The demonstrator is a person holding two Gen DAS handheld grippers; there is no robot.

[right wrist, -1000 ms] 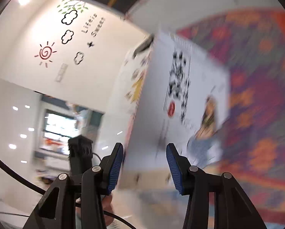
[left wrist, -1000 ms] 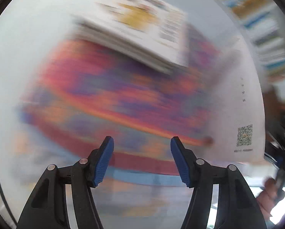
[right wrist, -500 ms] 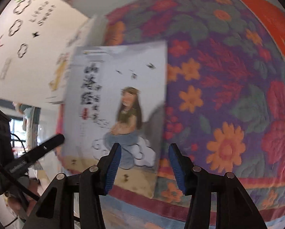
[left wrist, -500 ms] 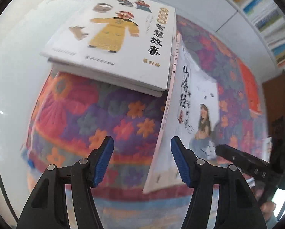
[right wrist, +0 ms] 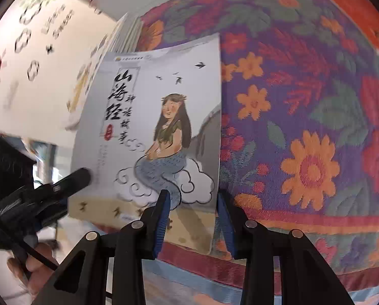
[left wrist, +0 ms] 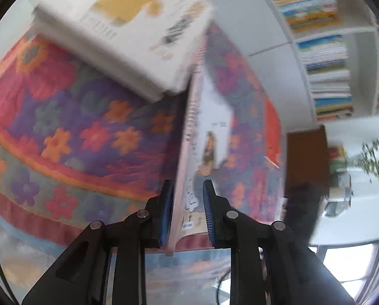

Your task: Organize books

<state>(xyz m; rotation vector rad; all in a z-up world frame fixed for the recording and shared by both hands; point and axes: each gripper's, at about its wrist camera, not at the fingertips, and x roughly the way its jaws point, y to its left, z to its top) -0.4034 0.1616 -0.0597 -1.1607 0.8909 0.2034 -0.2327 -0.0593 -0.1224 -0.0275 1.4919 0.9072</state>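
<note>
While the left gripper clamps the mermaid book, the right gripper gapes.

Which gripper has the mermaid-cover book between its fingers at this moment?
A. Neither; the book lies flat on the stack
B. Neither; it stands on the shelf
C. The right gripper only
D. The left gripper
D: the left gripper has its blue pads either side of the mermaid-cover book, held on edge; the right gripper is open.

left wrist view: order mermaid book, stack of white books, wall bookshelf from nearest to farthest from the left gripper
1. mermaid book, between the left gripper fingers, standing on edge.
2. stack of white books, upper left on the floral cloth.
3. wall bookshelf, far right, beyond the table.
</note>
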